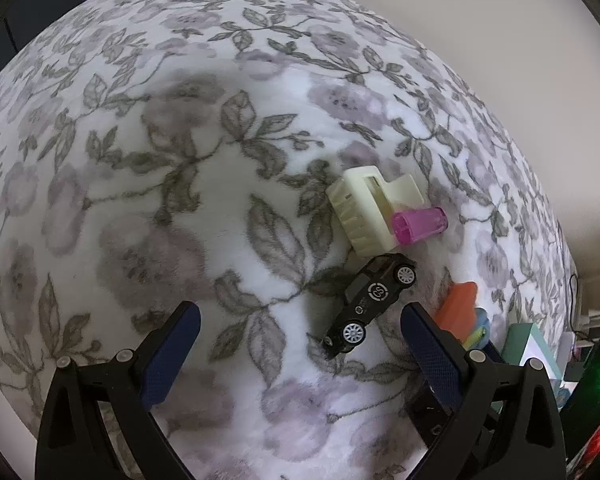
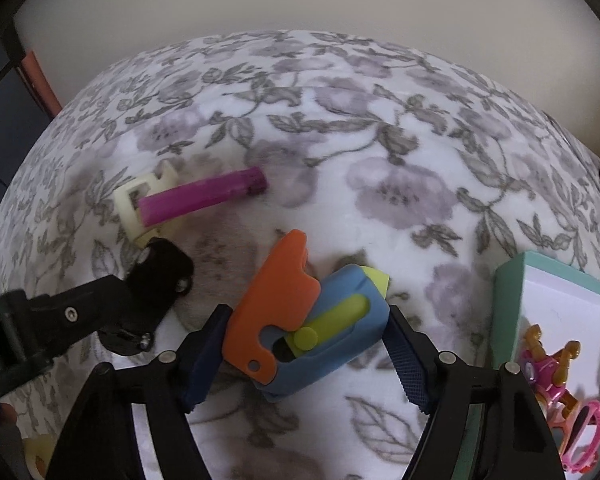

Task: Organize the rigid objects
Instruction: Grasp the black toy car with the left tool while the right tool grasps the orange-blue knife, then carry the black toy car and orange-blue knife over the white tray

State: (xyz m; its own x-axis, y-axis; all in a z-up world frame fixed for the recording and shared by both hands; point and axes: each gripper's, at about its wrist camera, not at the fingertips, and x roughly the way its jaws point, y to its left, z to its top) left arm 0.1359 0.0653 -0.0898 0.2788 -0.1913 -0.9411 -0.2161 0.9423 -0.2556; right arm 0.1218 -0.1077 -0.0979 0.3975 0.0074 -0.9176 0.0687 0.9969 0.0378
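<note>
In the left wrist view, my left gripper (image 1: 300, 320) is open and empty above the floral blanket (image 1: 180, 160). A black toy car (image 1: 370, 300) lies just inside its right finger. Beyond the car lie a cream hair claw clip (image 1: 366, 208) and a purple plastic tube (image 1: 420, 226). In the right wrist view, my right gripper (image 2: 306, 344) is shut on an orange, blue and yellow-green toy (image 2: 300, 312), held above the blanket. The cream clip (image 2: 140, 200) and purple tube (image 2: 204, 196) lie at the far left. The left gripper's black body (image 2: 100, 312) covers the car.
A teal-rimmed white box (image 2: 516, 300) stands at the right edge of the bed and holds pink and orange toys (image 2: 556, 380). The same box (image 1: 532, 344) shows at the lower right in the left wrist view. A wall runs behind the bed.
</note>
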